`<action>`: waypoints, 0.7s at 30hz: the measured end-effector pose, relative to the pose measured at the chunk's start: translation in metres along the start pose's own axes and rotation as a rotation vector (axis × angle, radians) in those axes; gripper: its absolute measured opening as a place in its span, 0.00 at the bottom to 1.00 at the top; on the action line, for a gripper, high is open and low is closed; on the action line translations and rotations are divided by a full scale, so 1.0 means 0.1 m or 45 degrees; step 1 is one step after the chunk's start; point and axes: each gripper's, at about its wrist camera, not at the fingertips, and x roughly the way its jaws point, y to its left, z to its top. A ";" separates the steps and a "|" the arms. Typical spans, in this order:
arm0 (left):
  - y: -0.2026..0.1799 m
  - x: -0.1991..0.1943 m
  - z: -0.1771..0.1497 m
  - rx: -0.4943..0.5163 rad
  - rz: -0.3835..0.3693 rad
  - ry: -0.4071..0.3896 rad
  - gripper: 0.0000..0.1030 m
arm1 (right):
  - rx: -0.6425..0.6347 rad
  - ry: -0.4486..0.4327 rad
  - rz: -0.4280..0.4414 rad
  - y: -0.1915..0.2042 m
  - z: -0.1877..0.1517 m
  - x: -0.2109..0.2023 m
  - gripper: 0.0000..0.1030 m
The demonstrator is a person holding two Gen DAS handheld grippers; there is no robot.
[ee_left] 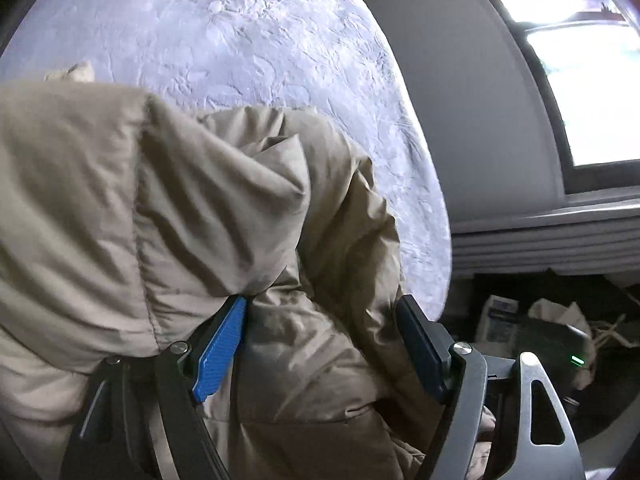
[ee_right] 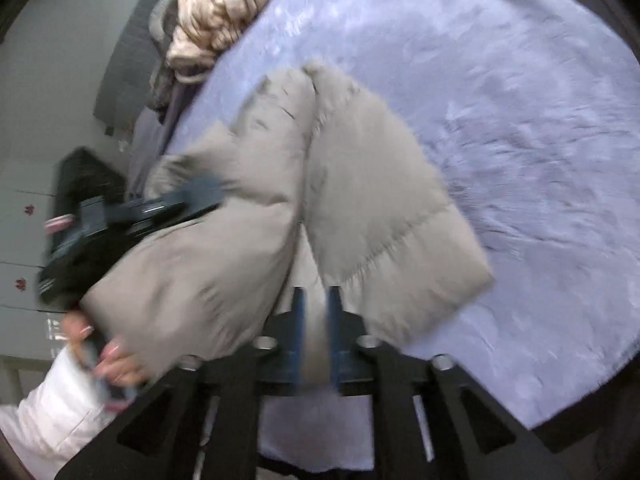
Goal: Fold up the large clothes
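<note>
Your beige padded jacket point(ee_right: 248, 216) lies on the bed point(ee_right: 500, 128), on its lilac textured cover, and everything here is placed against that jacket. It sits near the bed's edge, folded so two quilted panels meet along a seam running up its middle.

Your left claw point(ee_left: 324, 320) is released: its blue pads stand wide apart, and a puffy fold of the jacket bulges between them. The left pad point(ee_left: 224, 344) lies against the fabric; the right one sits just beside it, and neither pinches the cloth. In the right wrist view you can see this same claw point(ee_right: 200, 196) laid across the jacket's left side, with your hand point(ee_right: 116, 356) on its handle below the jacket's lower left corner and a white sleeve point(ee_right: 52, 412) behind it.

Your right claw point(ee_right: 316, 320) is at the jacket's near edge, right at the central seam. Its jaws are parted by a narrow gap and jacket fabric shows in that gap, but the picture is blurred by motion, so whether the pads touch the cloth you cannot tell; they do not look clamped.

Beyond the jacket's far end, at the bed's far edge, a heap of pale crumpled clothes point(ee_right: 216, 12) sits well apart from it. Off the jacket's right side in the left wrist view, past the bed's edge, is a bright window point(ee_left: 592, 92).
</note>
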 end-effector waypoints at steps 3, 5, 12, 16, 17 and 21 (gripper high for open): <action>-0.15 0.06 0.06 0.049 0.063 -0.012 0.74 | -0.050 -0.060 0.100 0.19 -0.06 -0.27 0.69; -0.30 0.03 0.01 0.089 0.104 -0.032 0.74 | -0.117 -0.042 0.158 0.44 -0.12 -0.27 0.71; -0.02 -0.86 0.04 0.207 0.314 -0.394 0.74 | -0.185 0.005 -0.006 0.87 0.01 0.23 0.73; 0.58 -1.25 0.00 0.098 0.543 -0.506 0.74 | -0.174 -0.045 -0.172 0.77 0.17 0.33 0.17; 0.76 -1.27 0.02 0.055 0.587 -0.496 0.74 | -0.186 -0.070 -0.195 0.76 0.19 0.31 0.14; 1.12 -1.14 0.06 -0.044 0.579 -0.481 0.74 | -0.273 -0.147 -0.298 0.68 0.13 0.07 0.12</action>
